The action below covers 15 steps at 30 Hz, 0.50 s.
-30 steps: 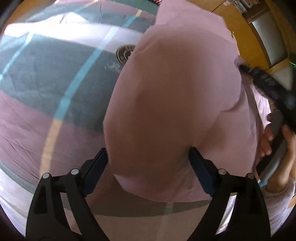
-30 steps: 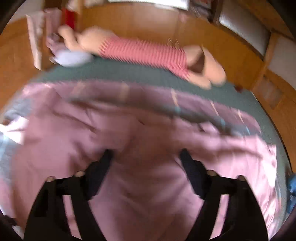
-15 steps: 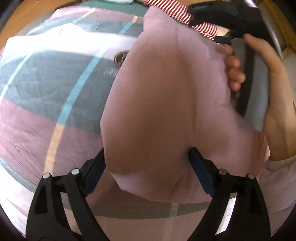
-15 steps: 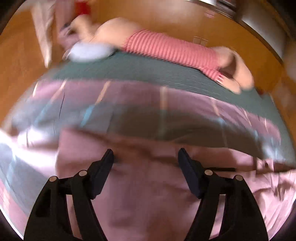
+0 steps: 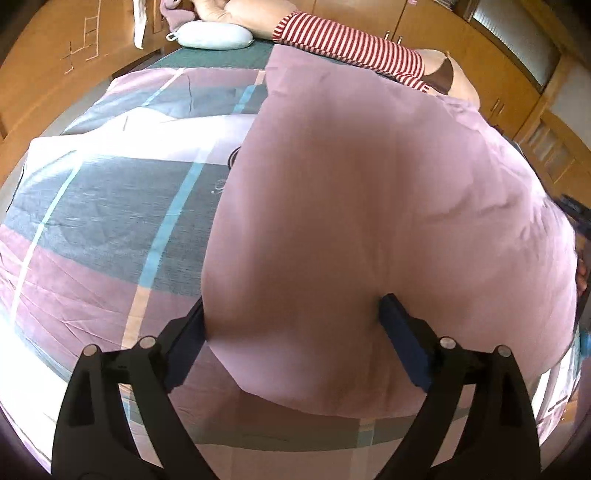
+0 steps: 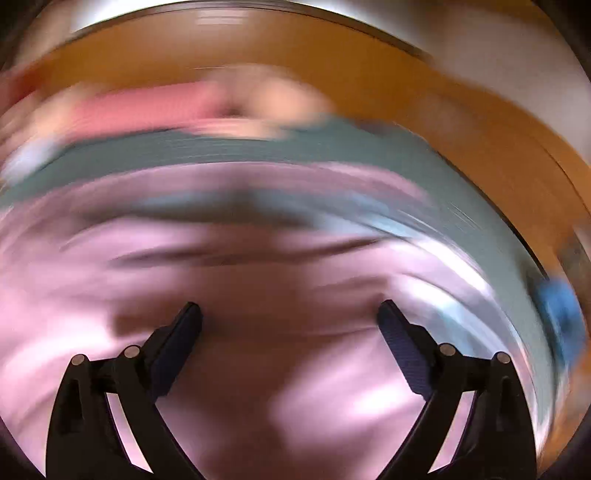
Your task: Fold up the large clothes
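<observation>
Most of the left wrist view is filled by the pink cloth [image 5: 369, 221], a large folded-over panel raised above the checked spread part of the same cover [image 5: 92, 221], which lies flat on the bed [image 5: 221, 59]. A striped plush toy [image 5: 347, 40] and a pale pillow [image 5: 214, 35] are seen at the bed's far edge.

The left gripper [image 5: 291, 314] is seen with its jaws set wide, the pink panel bulging between them; whether the pads press on it cannot be told.

The right gripper [image 6: 290, 314] is shown wide; its jaws have just been opening, with pink fabric beneath them and nothing gripped. That view is heavily blurred.

Judged advice: the raised panel is best carried across level, its edge laid square to the check lines, and wrinkles smoothed before release.
</observation>
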Tool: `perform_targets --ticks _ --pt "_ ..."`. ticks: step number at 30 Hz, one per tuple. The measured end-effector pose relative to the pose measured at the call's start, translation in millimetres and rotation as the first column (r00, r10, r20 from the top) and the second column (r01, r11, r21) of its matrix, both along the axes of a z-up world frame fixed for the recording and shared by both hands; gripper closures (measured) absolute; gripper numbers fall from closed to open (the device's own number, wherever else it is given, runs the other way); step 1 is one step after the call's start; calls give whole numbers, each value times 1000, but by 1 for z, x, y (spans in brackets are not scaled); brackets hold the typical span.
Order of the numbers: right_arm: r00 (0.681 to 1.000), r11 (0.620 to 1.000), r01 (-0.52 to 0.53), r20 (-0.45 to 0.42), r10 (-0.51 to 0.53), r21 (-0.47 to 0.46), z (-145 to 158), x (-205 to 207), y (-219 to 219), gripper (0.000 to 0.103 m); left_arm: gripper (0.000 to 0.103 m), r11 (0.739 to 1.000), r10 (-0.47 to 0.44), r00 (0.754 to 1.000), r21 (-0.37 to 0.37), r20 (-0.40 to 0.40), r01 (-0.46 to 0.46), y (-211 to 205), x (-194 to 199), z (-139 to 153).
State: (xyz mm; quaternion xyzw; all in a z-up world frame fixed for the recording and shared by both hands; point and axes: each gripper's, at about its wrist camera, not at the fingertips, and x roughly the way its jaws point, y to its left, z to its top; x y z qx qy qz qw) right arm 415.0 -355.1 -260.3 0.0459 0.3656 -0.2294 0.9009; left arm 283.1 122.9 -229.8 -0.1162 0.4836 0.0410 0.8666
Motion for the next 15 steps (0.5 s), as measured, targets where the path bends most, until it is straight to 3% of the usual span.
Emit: perform_targets --ticks 2,4,6,8,9,11,13,15 --pt "996 997 46 69 -50 56 13 -19 -30 7 13 1000 12 999 27 32 -12 2 -3 5" --pt "984 992 -57 173 37 116 28 -47 -28 7 15 998 9 995 63 103 -16 -1 -6 17" --pt "961 970 -203 216 171 135 35 -68 -1 7 15 997 -36 981 70 189 23 -13 -15 35" --pt "933 932 -340 172 317 124 28 -82 29 7 15 991 -92 973 113 212 69 -29 -19 41" --pt "920 918 -386 104 377 93 17 -86 45 7 15 988 -112 974 131 196 87 -35 -18 38" --pt "948 947 -318 -34 317 -30 -12 -77 61 7 14 983 -127 983 153 133 107 -42 -16 24" --pt "988 983 -149 -41 146 -105 -25 -83 32 6 12 982 -115 989 164 97 99 -40 -10 13" --pt "1000 1000 4 -13 -4 -9 -38 -95 -13 1 11 977 -103 990 198 99 81 -38 -9 14"
